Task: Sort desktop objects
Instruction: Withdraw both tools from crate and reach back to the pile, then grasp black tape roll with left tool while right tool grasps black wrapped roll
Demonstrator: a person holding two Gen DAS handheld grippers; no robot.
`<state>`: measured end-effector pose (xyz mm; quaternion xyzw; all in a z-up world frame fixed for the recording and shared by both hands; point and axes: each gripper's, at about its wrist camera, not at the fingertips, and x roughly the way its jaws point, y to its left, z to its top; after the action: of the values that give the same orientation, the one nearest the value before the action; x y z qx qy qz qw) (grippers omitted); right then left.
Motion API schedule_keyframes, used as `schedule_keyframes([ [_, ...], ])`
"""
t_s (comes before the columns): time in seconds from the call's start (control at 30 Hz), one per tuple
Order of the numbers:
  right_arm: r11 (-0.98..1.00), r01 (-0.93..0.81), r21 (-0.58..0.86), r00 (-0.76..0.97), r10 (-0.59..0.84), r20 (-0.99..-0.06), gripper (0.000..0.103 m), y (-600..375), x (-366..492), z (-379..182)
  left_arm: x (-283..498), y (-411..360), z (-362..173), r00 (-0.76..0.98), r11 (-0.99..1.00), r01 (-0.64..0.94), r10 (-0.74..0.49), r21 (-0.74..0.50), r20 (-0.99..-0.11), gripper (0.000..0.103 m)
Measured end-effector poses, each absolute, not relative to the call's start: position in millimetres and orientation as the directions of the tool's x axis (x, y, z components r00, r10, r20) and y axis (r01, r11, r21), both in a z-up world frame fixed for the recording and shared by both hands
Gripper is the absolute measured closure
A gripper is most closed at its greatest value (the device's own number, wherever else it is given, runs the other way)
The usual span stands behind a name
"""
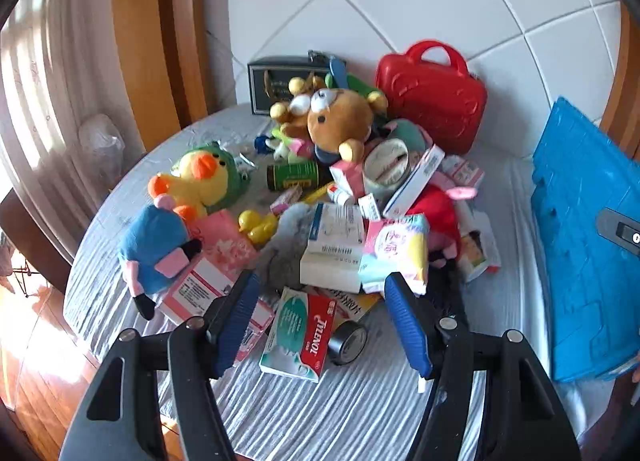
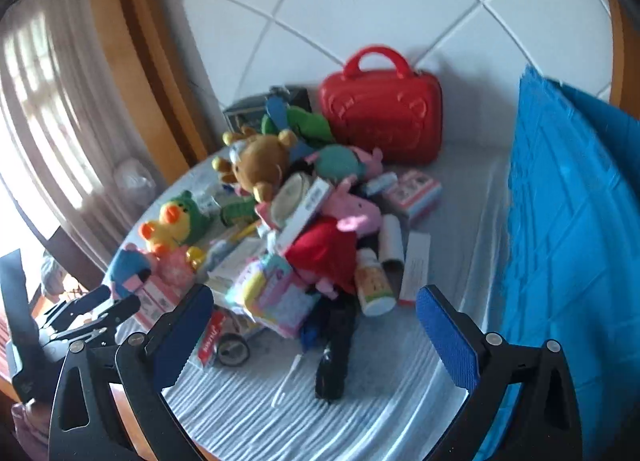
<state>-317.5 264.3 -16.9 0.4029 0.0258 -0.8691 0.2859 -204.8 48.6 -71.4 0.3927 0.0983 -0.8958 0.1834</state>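
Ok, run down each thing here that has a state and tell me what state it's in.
Red case: closed, upright against the wall.
Tylenol box: closed, lying flat.
Black tape roll: on its side.
White bottle: lying down.
Left gripper: jaws open, empty.
Right gripper: jaws open, empty.

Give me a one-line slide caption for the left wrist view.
Open left gripper above a heap of plush toys and medicine boxes, red case behind.

toy pile (image 1: 340, 197) before case (image 1: 432, 101), bin (image 1: 584, 241) at right.
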Motion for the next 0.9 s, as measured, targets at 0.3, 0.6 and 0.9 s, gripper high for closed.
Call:
schedule_keyframes([
  [0.3, -0.916, 0.378, 0.131, -0.332, -0.267, -0.905, 0.0, 254.5, -326.2, -145.7, -230.3, 62.3, -179.7, -0.508, -0.961, 0.273, -0.099, -0.051, -0.855, 0.039],
  [0.6, -0.909, 0.408, 0.087, -0.252, -0.204, -0.946, 0.035, 249.2, -336.6, -190.2, -261.0, 75.0, -220.3, -0.442, -0.964, 0.267, -0.111, -0.012, -0.89, 0.057],
  [0.9, -0.889, 0.448, 0.094, -0.176, -0.19, -0.966, 0.062, 233.3, -358.0, -232.8, -268.5, 66.9, -232.3, -0.404, -0.947, 0.315, -0.066, -0.071, -0.912, 0.087],
])
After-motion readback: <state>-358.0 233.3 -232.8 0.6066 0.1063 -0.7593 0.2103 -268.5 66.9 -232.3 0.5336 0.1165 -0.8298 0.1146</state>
